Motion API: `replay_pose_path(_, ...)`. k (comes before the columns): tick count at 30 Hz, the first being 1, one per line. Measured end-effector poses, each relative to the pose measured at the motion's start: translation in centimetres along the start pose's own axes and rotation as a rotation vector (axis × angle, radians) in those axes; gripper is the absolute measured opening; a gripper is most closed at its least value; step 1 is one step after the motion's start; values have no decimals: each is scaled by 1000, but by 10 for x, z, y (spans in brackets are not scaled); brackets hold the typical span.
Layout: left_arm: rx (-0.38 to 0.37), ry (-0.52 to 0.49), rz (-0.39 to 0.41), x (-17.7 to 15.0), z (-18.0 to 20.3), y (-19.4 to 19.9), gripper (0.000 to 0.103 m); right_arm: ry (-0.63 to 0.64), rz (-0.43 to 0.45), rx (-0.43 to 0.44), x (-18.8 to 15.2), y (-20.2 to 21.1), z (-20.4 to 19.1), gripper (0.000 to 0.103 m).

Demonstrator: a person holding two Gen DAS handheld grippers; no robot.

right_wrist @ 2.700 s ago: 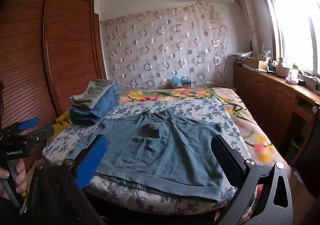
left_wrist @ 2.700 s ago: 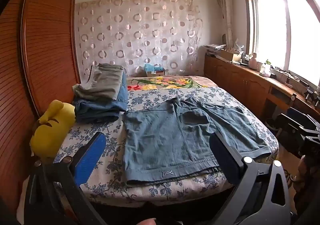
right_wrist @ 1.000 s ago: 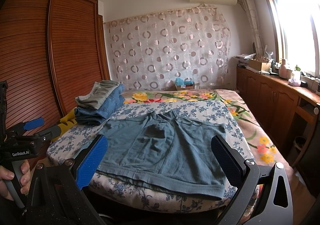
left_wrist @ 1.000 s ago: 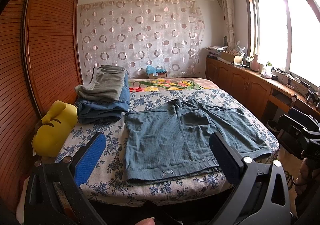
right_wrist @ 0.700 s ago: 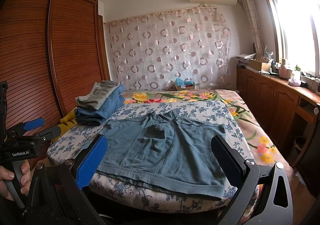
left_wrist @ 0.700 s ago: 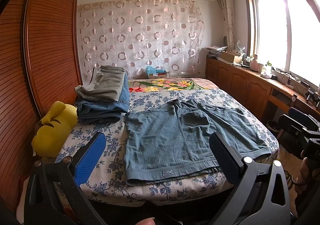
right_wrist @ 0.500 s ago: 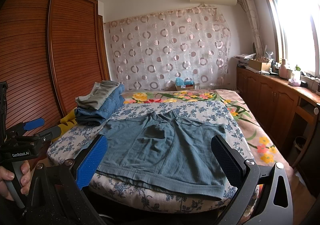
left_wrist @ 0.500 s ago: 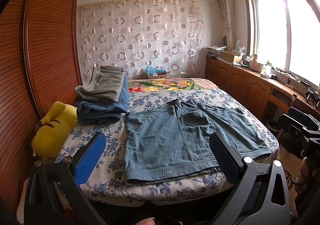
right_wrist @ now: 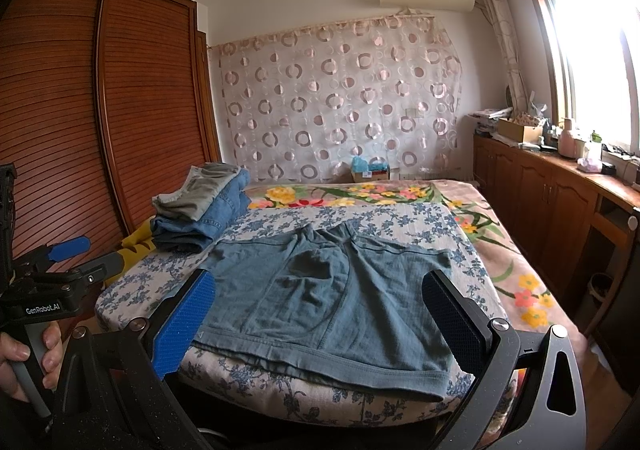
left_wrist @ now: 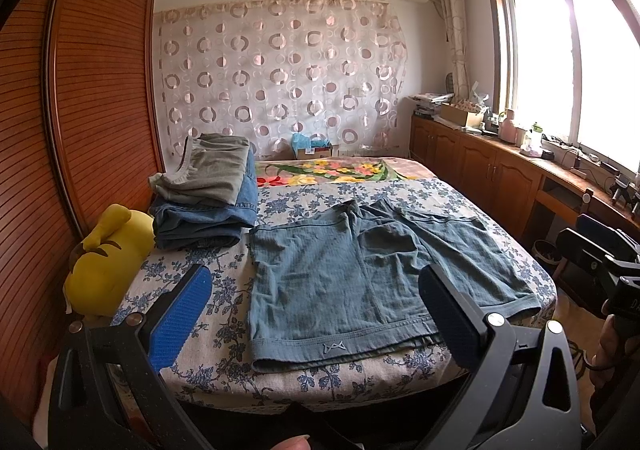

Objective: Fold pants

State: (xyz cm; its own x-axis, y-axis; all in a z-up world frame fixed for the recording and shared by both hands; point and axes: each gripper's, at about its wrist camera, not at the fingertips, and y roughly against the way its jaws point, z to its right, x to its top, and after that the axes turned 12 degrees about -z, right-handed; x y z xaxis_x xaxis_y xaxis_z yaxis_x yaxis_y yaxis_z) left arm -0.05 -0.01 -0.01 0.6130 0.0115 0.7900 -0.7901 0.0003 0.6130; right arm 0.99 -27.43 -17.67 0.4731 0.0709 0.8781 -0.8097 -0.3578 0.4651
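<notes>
The bed (left_wrist: 208, 334) is used as the folding surface, and its flowered cover gives a broad, flat area at a height that can be reached from the foot end, where both tools are held. Along the left side the wooden wardrobe (left_wrist: 80, 109) closes the room off, so the free approach is from the near edge.

The pants (left_wrist: 360, 282), a pair of blue-green shorts, are spread flat in the middle of the bed with the waistband at the near edge and the two legs pointing toward the far wall. They are laid open and mostly smooth, presumably so that one half can be brought over the other in a clean first fold; some wrinkling is seen around the seat. No fold is judged to have been made yet.

The stack of folded clothes (left_wrist: 208, 197) is kept at the far left corner, apart from the pants, probably as the place for finished pieces, so the working area is left free. A yellow plush toy (left_wrist: 104, 266) is wedged between the bed and the wardrobe, out of the way.

The left tool (left_wrist: 316, 314) is held short of the waistband with its jaws spread wide and nothing between them. The right tool (right_wrist: 318, 316) is held likewise, wide and empty, over the near hem. Both are judged to be poised for taking hold of the waistband.
</notes>
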Motion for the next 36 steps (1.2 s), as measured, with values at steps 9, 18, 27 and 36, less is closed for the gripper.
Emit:
replay_pose_path(9, 0, -1, 0, 0, 0, 0, 103, 1, 1, 0, 0, 0, 0, 103)
replay_pose_path(18, -20, 0, -35, 0, -5, -6, 103, -3, -16, 5, -2, -2, 4, 103)
replay_pose_path(27, -19, 39, -89, -6, -22, -32, 103, 15, -48, -9, -4, -7, 12, 103)
replay_pose_path(36, 30, 37, -139, -13, -43, -56, 103, 32, -88, -30, 0, -21, 18, 103)
